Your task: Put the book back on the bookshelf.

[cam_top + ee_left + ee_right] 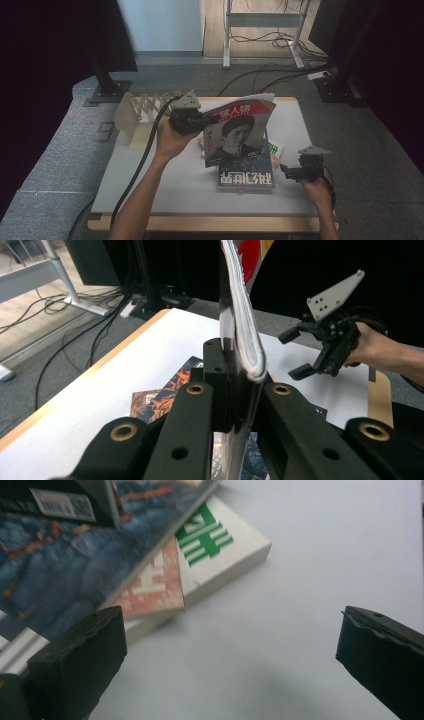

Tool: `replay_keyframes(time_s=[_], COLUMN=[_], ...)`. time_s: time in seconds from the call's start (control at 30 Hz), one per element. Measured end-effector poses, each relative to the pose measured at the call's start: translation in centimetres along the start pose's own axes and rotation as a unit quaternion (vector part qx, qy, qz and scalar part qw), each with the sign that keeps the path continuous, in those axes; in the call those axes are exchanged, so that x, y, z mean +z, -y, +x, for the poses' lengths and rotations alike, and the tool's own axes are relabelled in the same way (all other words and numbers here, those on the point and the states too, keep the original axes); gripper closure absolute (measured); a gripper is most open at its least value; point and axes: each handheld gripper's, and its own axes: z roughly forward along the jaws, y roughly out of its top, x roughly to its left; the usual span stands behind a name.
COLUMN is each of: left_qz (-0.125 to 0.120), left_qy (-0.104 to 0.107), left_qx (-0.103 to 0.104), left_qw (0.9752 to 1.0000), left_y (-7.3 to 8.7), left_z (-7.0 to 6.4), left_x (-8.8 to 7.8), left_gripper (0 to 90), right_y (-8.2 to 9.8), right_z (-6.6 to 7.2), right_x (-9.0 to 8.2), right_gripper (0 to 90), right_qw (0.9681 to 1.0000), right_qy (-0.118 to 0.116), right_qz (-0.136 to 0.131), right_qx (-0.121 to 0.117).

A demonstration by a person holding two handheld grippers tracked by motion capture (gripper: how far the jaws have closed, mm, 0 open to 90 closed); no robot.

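The left gripper (200, 119) pinched the edge of a magazine (239, 131), which stood upright beyond its jaws, above a stack of books (246, 170) on the table (165, 175). The right gripper (286, 171) hung just beside that stack, its jaws spread wide with nothing between them, bare tabletop below.

Glossy paper magazine (239, 131), matt white table (165, 185) with a seemingly wooden edge, matt black plastic jaws.
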Motion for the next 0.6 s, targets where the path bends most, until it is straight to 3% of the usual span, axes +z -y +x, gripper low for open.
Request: replay_keyframes(time_s=[0.37,0.6], left_qz=[0.001,-0.002], left_qy=[-0.015,-0.021], left_qx=[-0.008,-0.017], left_qw=[0.9999,0.9996], left_y=[-0.1,0.2], left_z=[0.1,0.2], left_x=[-0.8,-1.5], left_gripper=[86.7,86.7], right_y=[2.2,2.5], right_z=[0.3,0.8], right_x=[1.8,2.1], right_gripper=[0.0,0.3], right_qw=[0.9994,0.9994], right_qy=[-0.014,-0.002], right_qz=[0.025,0.034], right_qx=[0.021,0.006])
